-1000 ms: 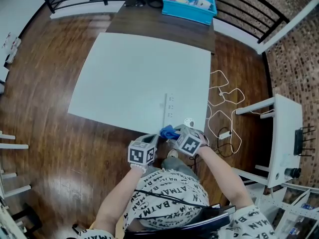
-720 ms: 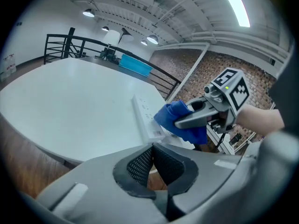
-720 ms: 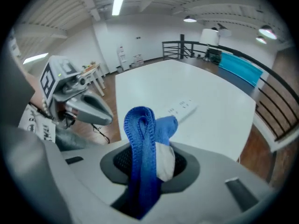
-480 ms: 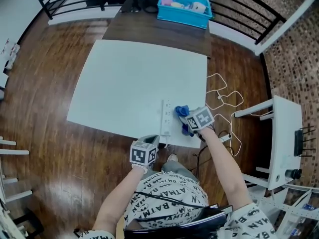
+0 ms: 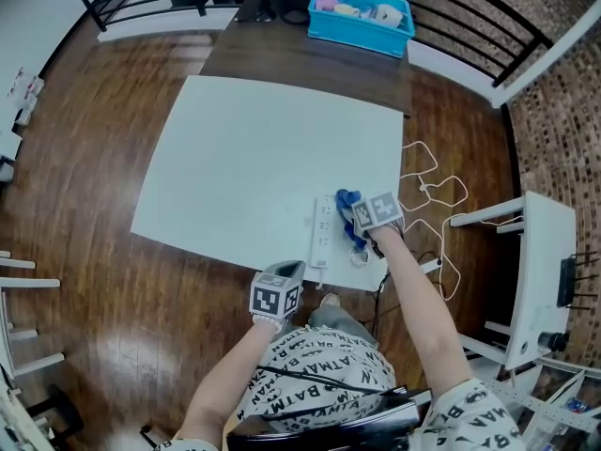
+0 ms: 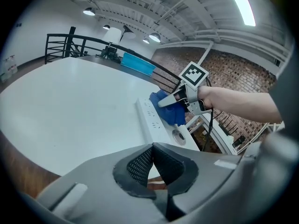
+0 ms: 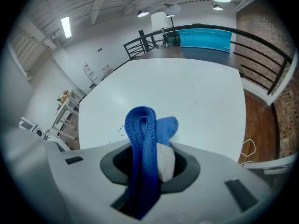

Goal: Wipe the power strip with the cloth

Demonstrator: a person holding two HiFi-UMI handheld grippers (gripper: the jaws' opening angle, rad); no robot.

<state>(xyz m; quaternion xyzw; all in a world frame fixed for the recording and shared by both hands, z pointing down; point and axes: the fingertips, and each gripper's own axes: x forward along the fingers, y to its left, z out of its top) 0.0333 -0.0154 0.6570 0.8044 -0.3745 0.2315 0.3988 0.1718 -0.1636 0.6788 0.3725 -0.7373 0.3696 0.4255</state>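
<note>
**Power strip** (image 5: 322,231): white, long and narrow. It lay flat on the white table (image 5: 254,148) near the near right corner, its length running away from the person. Judged rigid, light and smooth-cased, so likely to slide under a sideways push. The best hold would be across the short width at the near end, or pressing down on the top face clear of the sockets.

**Cloth** (image 5: 350,216): blue, knitted, soft and limp. It was folded into a loop and sat touching the strip's right side. In the right gripper view its doubled fold (image 7: 142,139) stood up out of the jaws with a paler patch beside it. Judged to bunch easily rather than lie flat, so a wide contact with the strip would need downward pressure.

**Right gripper** (image 5: 362,219): jaws clamped on the cloth. It was held low over the table just right of the strip.

**Left gripper** (image 5: 286,272): jaws closed together with nothing between them. It hung off the table's near edge, apart from the strip's near end, and steadied nothing.

**Cord** (image 5: 427,195): thin and white, looped on the wooden floor to the right of the table. Whether it belonged to the strip could not be told.

**Blue bin** (image 5: 362,12): on a dark table beyond, well apart.
</note>
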